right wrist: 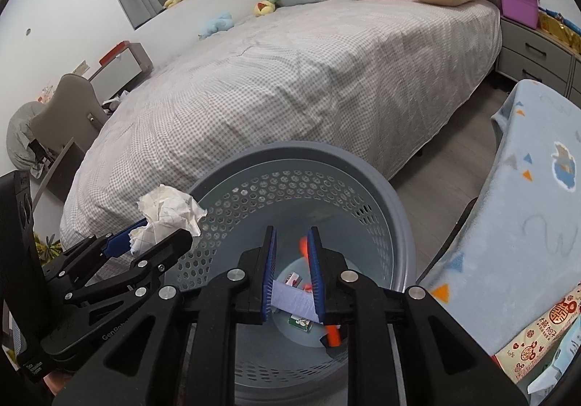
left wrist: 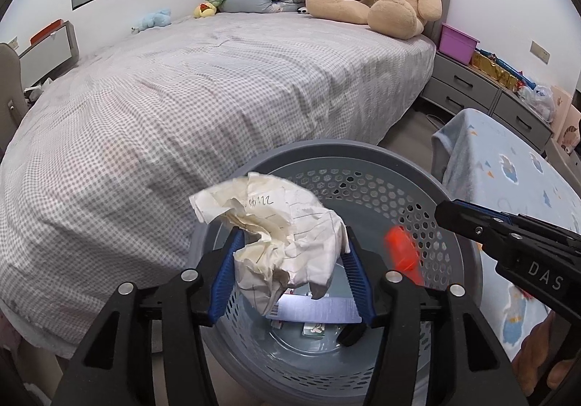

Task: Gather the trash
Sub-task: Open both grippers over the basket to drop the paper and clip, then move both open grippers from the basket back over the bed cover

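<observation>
Crumpled paper wad [left wrist: 287,239], matt perforated plastic basket [left wrist: 366,184], wrinkled checked cloth bedsheet [left wrist: 203,79], fleecy blanket [right wrist: 526,210].

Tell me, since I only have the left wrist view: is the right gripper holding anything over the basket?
Observer: No. The right gripper has its jaws slightly apart with nothing clamped; an orange blur shows beyond them.
Operator: Anything orange already lying in the basket?
Observer: Yes, an orange piece lies on the floor of the basket.
Operator: Any more trash outside it?
Observer: Possibly: a red-printed packet lies on the blue blanket, to the basket's right.
</observation>
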{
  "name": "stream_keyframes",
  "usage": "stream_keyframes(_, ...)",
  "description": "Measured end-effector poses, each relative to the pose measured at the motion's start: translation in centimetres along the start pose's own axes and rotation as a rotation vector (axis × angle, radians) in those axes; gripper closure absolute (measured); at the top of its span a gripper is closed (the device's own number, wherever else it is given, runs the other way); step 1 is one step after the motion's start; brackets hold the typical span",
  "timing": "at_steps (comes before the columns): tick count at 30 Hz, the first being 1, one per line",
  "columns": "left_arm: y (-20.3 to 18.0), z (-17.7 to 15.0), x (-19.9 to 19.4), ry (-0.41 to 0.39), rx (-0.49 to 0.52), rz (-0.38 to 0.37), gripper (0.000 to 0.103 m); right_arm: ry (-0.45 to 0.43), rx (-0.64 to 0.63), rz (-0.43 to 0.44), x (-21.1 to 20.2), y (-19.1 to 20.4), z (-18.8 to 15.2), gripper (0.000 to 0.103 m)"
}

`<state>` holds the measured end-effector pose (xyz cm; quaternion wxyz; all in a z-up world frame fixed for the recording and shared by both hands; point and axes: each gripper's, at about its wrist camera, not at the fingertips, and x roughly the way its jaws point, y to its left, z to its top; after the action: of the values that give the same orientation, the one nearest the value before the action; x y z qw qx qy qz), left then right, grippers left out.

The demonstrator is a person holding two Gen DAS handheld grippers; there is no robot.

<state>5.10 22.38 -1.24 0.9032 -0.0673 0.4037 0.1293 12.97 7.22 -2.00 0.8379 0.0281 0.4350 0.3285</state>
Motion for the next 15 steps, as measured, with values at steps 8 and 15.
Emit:
stream_keyframes(8, 0.38, 0.03, -0.47, -0.017, -0.012, 0.018, 0.036, -0.021, 0.002, -0.022, -0.67, -0.04, -0.10, 0.062)
stream_keyframes(15, 0.45, 0.04, -0.46, -0.017, -0.018, 0.026, 0.035, -0.022, 0.010, -0.036, -0.90, -0.39, -0.47, 0.062)
